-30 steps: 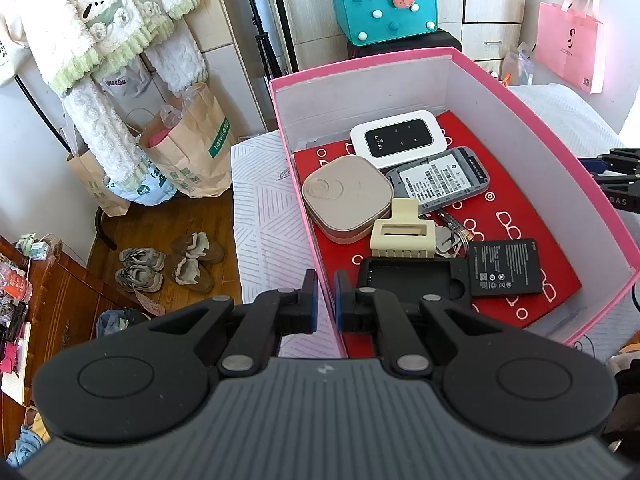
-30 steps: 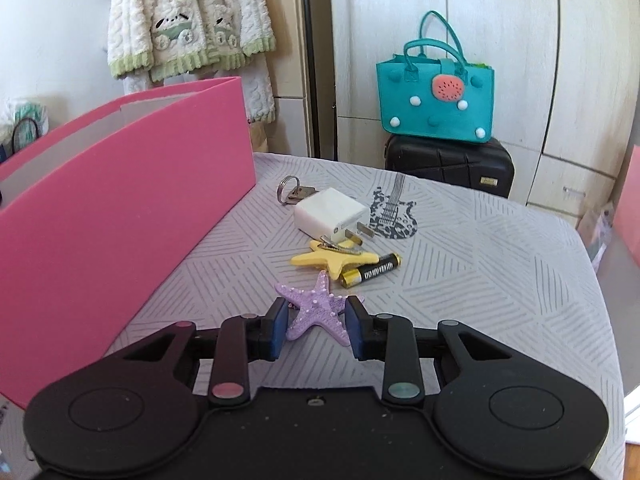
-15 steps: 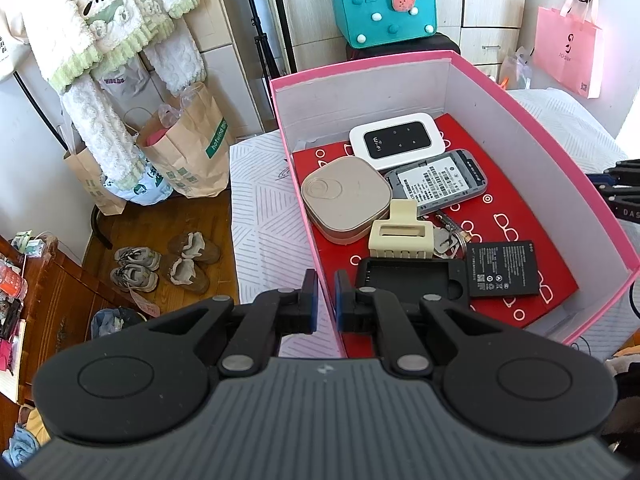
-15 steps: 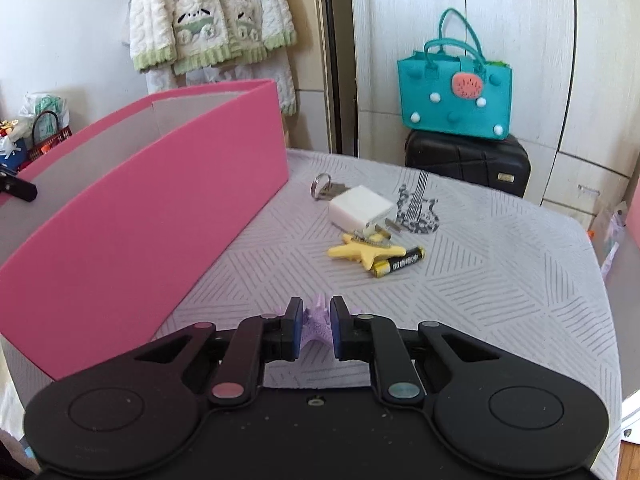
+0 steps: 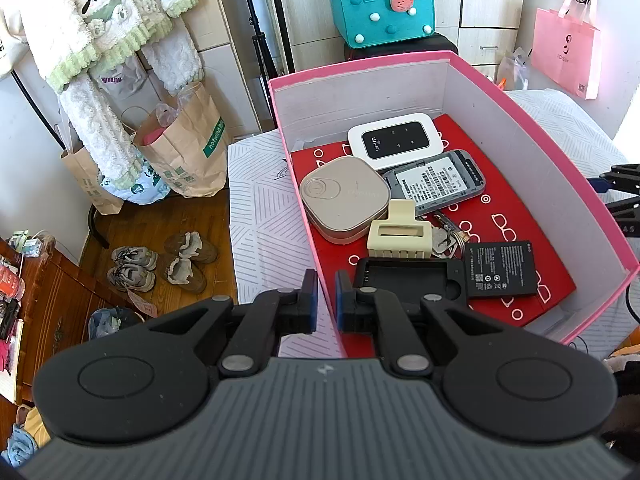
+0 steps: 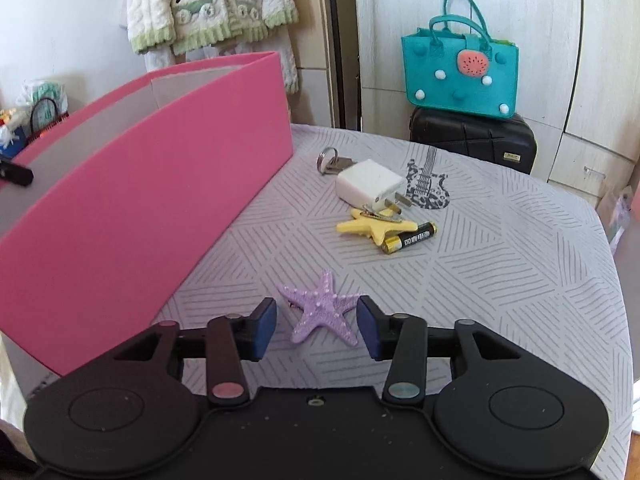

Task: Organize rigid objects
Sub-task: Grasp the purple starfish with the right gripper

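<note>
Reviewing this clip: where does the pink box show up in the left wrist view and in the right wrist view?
Left wrist: the pink box fills the centre and right, seen from above, open, with items inside.
Right wrist: the same box fills the left side, seen from outside, its pink wall facing the camera.
Shared landmark: the teal felt bag on a black suitcase behind.

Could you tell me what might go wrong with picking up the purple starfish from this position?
The right gripper is open around the purple starfish, whose thin, uneven arms lie flat on the cloth; the pads may catch only arm tips, so it could twist or slip out. The pink box wall stands tall close by on the left; a low carry might knock the starfish against it.
</note>
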Demonstrator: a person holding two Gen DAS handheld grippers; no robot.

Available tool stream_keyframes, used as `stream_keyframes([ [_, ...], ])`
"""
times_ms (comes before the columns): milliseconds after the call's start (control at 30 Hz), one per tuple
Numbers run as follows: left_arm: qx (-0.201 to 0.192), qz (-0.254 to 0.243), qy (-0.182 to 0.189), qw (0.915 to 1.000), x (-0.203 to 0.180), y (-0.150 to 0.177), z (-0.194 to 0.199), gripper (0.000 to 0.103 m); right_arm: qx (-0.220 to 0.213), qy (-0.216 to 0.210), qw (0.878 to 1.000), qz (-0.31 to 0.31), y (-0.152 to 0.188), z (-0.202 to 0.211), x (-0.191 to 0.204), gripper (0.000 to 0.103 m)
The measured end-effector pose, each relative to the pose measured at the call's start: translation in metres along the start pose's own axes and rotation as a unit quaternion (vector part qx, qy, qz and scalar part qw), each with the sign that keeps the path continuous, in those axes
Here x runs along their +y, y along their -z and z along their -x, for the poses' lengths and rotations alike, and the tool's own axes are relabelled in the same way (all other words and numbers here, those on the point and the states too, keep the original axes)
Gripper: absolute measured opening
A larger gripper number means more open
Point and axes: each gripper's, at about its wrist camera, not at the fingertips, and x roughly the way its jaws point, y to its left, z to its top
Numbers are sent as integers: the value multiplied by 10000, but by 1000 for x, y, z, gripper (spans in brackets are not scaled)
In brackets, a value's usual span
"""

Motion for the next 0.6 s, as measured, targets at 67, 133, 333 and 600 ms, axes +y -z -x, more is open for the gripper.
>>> stream_keyframes([
  [67, 1, 5, -6, 10000, -1, 0, 0, 8, -28, 77, 9999, 94, 0, -2, 4, 61],
  [133, 2, 5, -1, 10000, -1, 0, -1, 8, -88, 119, 9998, 114, -1, -4, 7, 61],
  [333, -4, 10, 1, 10000, -1, 0, -1, 8, -200, 279, 9994, -9, -1, -8, 7, 70],
  [600, -12, 18, 23, 10000, -3, -1, -3, 8, -213, 93, 9996, -186, -6, -6, -2, 54],
])
